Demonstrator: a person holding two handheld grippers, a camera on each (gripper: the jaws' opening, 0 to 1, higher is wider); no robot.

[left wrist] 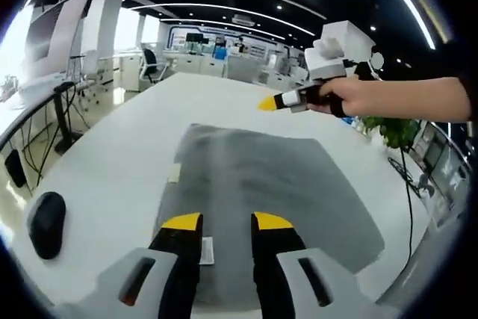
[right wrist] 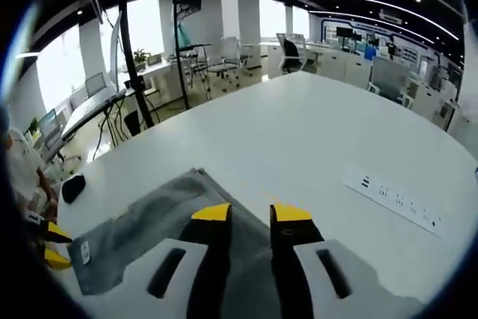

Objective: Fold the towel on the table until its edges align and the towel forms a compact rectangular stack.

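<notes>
Towel lies flat on the counter. Both grippers hover above it, jaws apart, empty. Grab matching corners together.

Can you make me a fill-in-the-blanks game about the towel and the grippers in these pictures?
1. The towel lying flat on the table is ____ in colour.
2. The tips of the left gripper are ____.
3. The black mouse sits on the table, ____ the towel.
4. The right gripper is held by a person's ____.

Missing words: grey; yellow; beside; hand
</notes>
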